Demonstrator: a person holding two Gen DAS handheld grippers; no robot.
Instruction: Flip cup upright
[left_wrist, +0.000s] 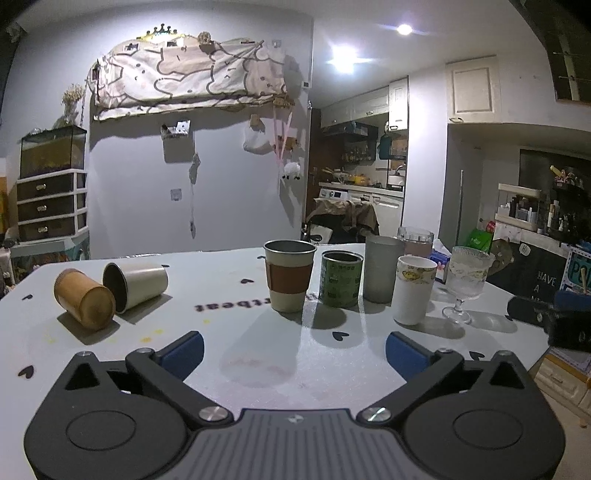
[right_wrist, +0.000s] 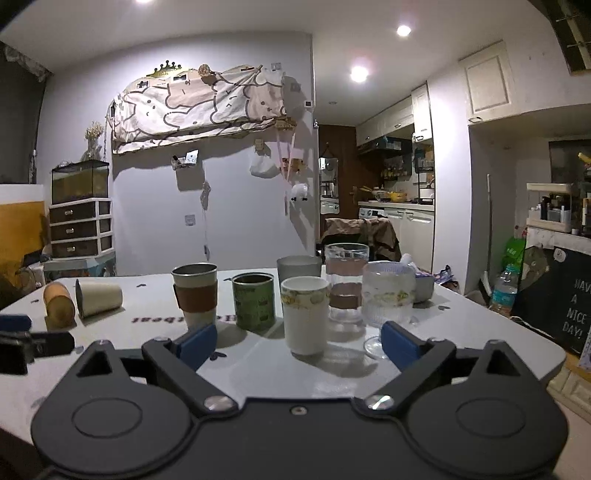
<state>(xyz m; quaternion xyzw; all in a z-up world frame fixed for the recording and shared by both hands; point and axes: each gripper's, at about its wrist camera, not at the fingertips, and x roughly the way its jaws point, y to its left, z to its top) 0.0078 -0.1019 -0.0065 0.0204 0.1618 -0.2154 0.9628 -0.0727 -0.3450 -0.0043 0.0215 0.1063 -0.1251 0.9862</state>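
Cups lying on their sides at the table's (left_wrist: 229, 269) left — wooden cup (left_wrist: 84, 298) touching cream cup (left_wrist: 135, 281); left gripper (left_wrist: 294, 350) and right gripper (right_wrist: 298, 341) hovering, fingers spread, grasping nothing.

Dim room, glaring ceiling spotlights (left_wrist: 404, 29), soft shadows toward camera, heavy fisheye bending at edges.

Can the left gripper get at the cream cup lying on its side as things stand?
Probably yes. The left gripper is open and empty, and the cream cup lies ahead to its left with bare table between. The wooden cup lies close against its left side, which may crowd one finger.
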